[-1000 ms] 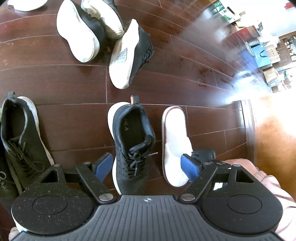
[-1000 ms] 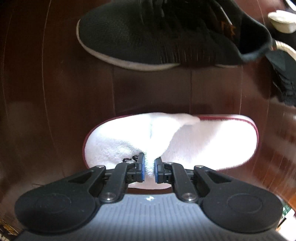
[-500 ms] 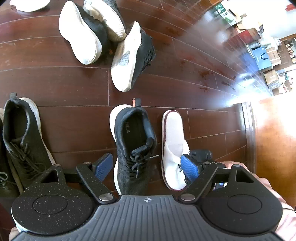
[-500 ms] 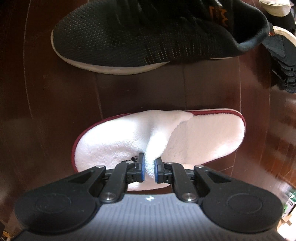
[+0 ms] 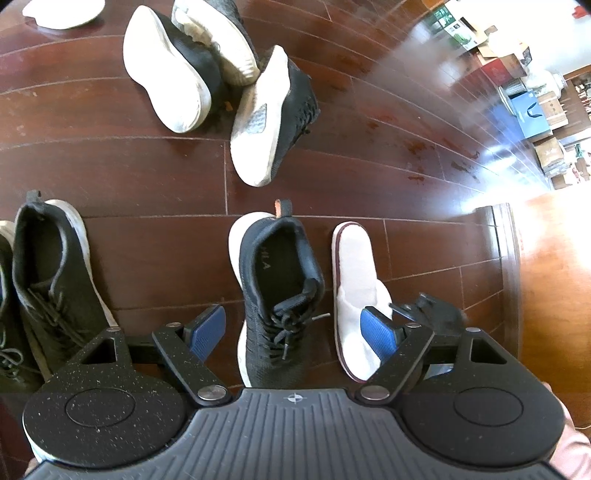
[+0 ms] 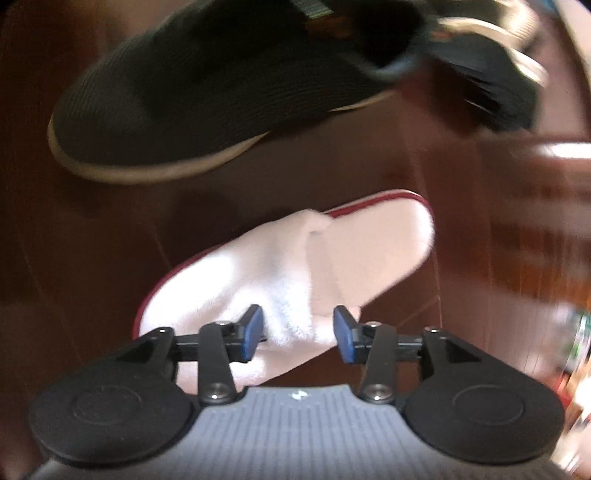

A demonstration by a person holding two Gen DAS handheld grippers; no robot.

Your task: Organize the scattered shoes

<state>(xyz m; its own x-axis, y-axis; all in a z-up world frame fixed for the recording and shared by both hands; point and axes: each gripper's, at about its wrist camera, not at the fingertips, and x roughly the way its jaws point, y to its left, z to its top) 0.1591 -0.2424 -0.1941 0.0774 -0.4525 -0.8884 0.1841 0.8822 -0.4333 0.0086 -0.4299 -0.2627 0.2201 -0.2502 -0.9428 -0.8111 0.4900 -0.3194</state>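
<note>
A white slipper with a dark red rim lies flat on the wooden floor, parallel to a black laced sneaker on its left. My right gripper hangs just over the slipper's toe cover. Its jaws are opening, with the fluffy upper loose between the blue pads. This view is blurred, and the same black sneaker lies beyond the slipper. My left gripper is open above the sneaker's laces, one pad on either side and touching nothing. The slipper runs under its right pad.
Three black sneakers lie in a heap farther off, two with white soles up. Another black sneaker stands at the left. A second white slipper lies at the far left. A wooden ledge borders the right, with boxes and bags beyond.
The right gripper's jaws have parted and let go of the slipper's upper, and that gripper has rolled. The slipper now lies flat beside the black sneaker. The left gripper has stayed put.
</note>
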